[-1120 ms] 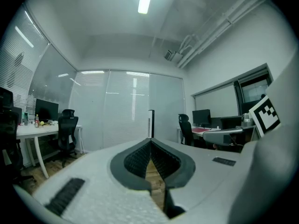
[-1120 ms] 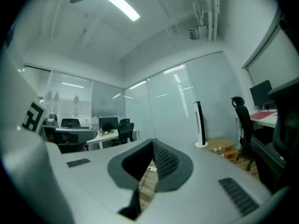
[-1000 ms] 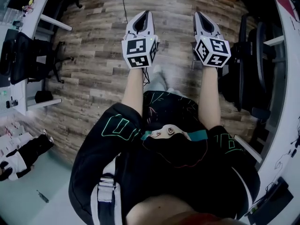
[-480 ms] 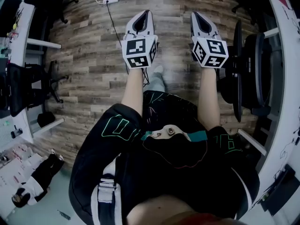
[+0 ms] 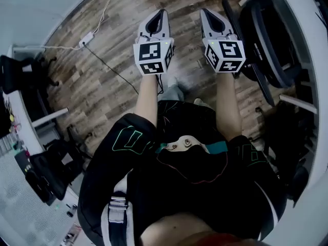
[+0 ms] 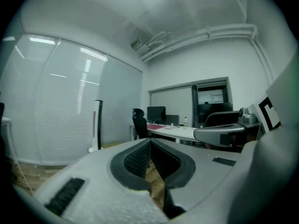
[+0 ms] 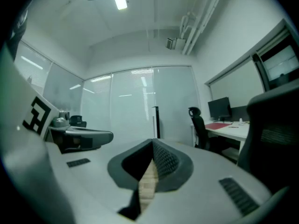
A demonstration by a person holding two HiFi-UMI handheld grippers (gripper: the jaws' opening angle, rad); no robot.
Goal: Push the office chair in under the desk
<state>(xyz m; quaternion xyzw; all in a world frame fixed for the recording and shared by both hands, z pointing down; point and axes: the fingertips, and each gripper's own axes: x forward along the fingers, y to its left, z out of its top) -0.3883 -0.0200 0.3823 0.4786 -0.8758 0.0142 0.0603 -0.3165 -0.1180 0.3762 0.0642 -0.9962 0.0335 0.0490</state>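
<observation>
Left gripper (image 5: 160,15) and right gripper (image 5: 206,13): both closed tight, holding nothing. The person has turned within the last second, and the office chair (image 5: 260,37) now stands at two o'clock, just beside the right gripper and facing the desk (image 5: 307,24). Approach looks complete; push not yet begun.

**Head view:** the camera sits above the person's head and faces steeply down at close range. The torso (image 5: 179,188) fills 6 o'clock, the left gripper (image 5: 158,19) and right gripper (image 5: 211,19) sit at 12 o'clock over the wooden floor (image 5: 102,70), and the office chair (image 5: 261,35) and desk (image 5: 307,29) lie at 2 o'clock. **Left and right gripper views:** each camera rides on its own gripper and faces about level along the jaws into the room, with the neighbouring gripper close at 3 o'clock and 9 o'clock respectively. Both gripper views share the blind-covered glass wall (image 6: 70,101) and the far desk (image 6: 175,130) with its monitor (image 6: 156,113).
</observation>
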